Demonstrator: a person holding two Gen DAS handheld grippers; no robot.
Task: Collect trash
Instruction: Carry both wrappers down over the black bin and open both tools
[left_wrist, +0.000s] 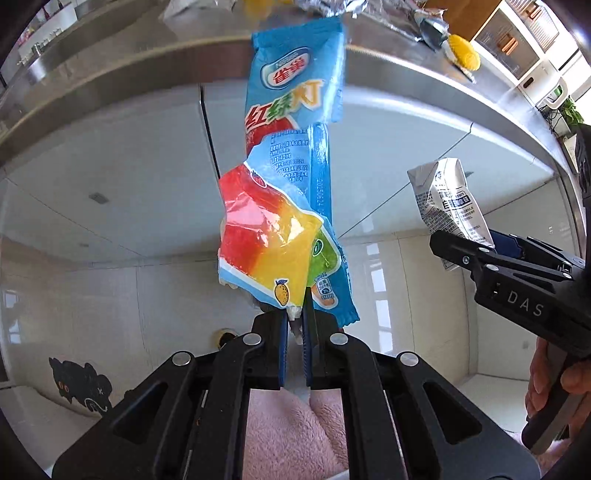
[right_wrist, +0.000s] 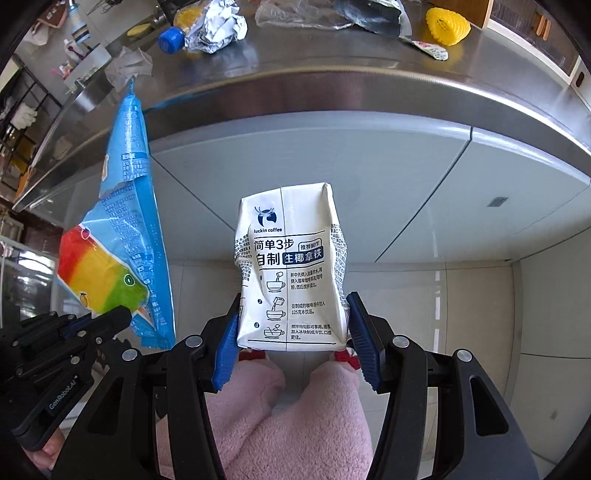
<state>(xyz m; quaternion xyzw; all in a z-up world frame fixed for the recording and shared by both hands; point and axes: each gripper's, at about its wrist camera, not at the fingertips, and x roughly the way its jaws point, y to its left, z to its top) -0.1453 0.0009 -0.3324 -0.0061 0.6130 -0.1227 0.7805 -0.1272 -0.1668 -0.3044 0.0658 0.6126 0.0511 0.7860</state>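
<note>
1. My left gripper (left_wrist: 295, 314) is pinching the lower edge of a crumpled blue plastic ice-lolly wrapper (left_wrist: 291, 177) printed with a red, yellow and green lolly; its blue pads are pressed almost together on the film, and the wrapper is sticking out ahead of the fingers.
2. My right gripper (right_wrist: 291, 328) is squeezing a dented white paper coffee carton (right_wrist: 291, 269) with dark blue print; its jaws are standing half spread, one blue pad against each side of the carton.
3. I cannot tell whether the carton is holding anything, as its top is folded shut.
4. Both pieces of trash are hanging just in front of the stainless steel counter edge (right_wrist: 332, 92), over pale cabinet doors (right_wrist: 332, 166) and a light tiled floor (left_wrist: 110, 314).
5. More litter is lying on the counter: crumpled silver foil (right_wrist: 218, 26), a blue bottle cap (right_wrist: 171, 38), a clear plastic bag (right_wrist: 291, 14) and a yellow foam fruit net (right_wrist: 447, 26).
6. Pink fleece legs (right_wrist: 295, 424) are showing below my fingers.
</note>
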